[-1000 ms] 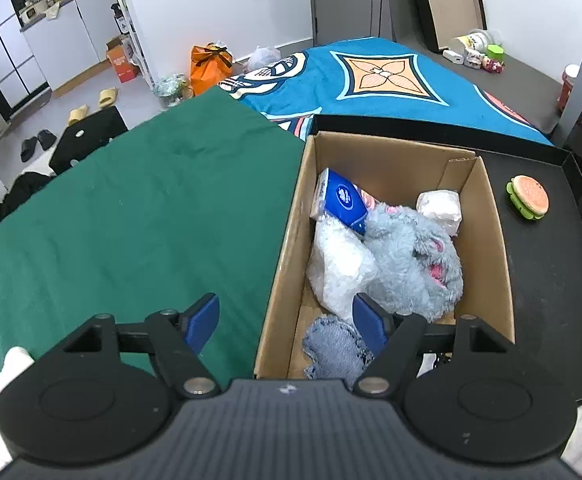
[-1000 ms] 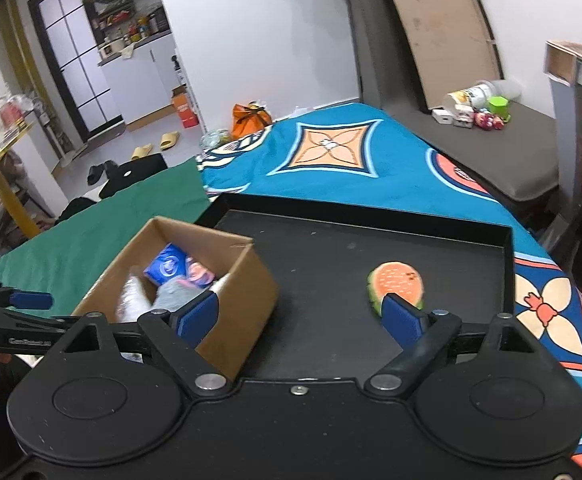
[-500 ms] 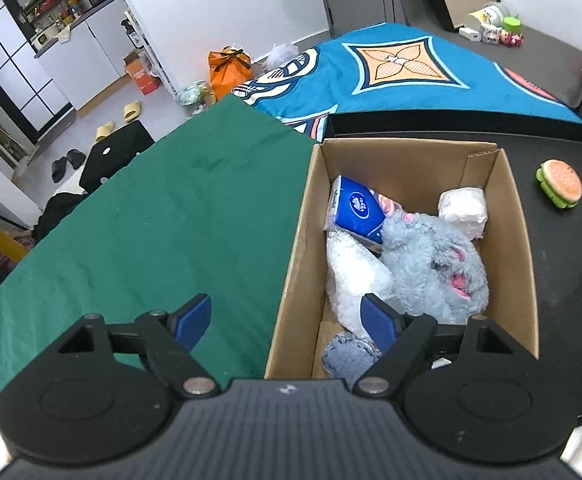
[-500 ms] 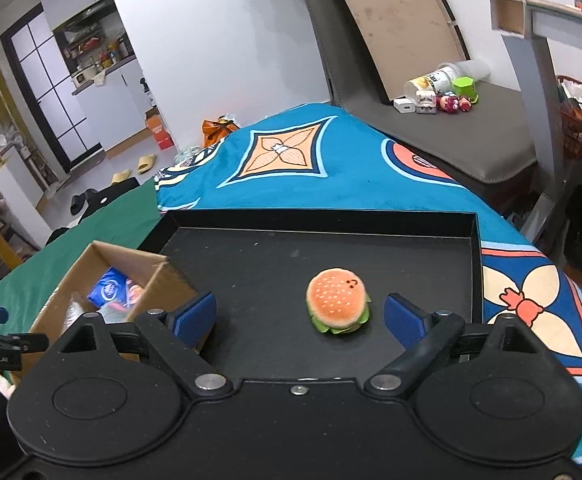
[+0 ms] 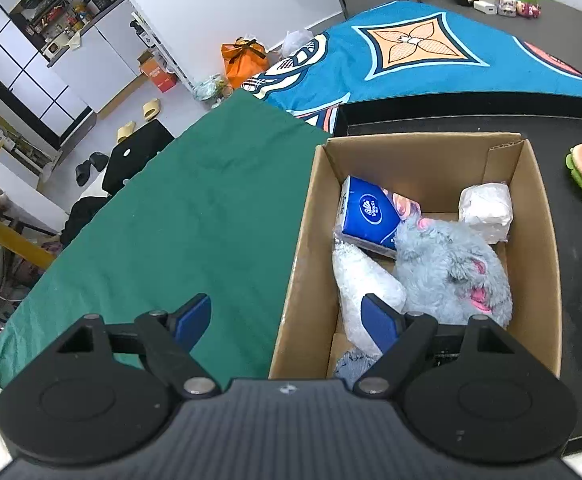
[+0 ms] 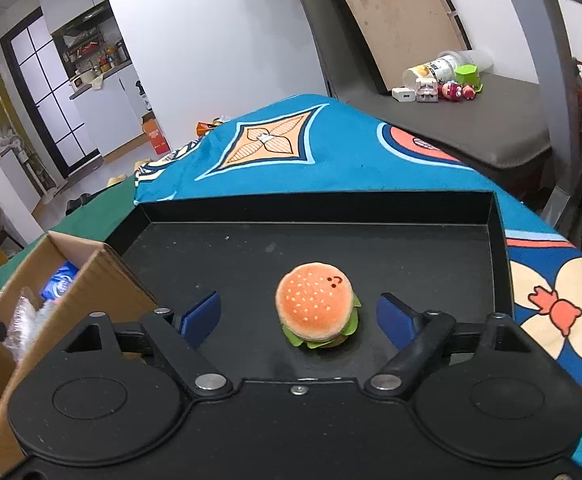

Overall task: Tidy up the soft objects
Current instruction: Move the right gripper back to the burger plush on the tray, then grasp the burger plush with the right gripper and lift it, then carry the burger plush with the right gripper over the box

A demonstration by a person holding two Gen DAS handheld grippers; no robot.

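Right hand-held gripper [image 6: 299, 316], closing, brackets untouched plush burger [image 6: 315, 309] on open tray [image 6: 411, 248] floor.

I count one plush hamburger [image 6: 315, 307] at my twelve o'clock, one cardboard box [image 5: 539, 216], one tissue pack [image 5: 367, 218], one grey plush [image 5: 451, 268].

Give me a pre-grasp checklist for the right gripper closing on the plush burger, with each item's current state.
1. Plush burger sits between the right gripper pads: ok, though nearer the right pad.
2. Pads clear of the burger: ok, gaps on both sides while the jaws are closing.
3. Burger sits alone on the black tray: ok.
4. Cardboard box has space: ok, bare floor at the far end.
5. Left gripper empty: ok, open astride the box wall.
6. Height of pads against the burger: cannot tell.
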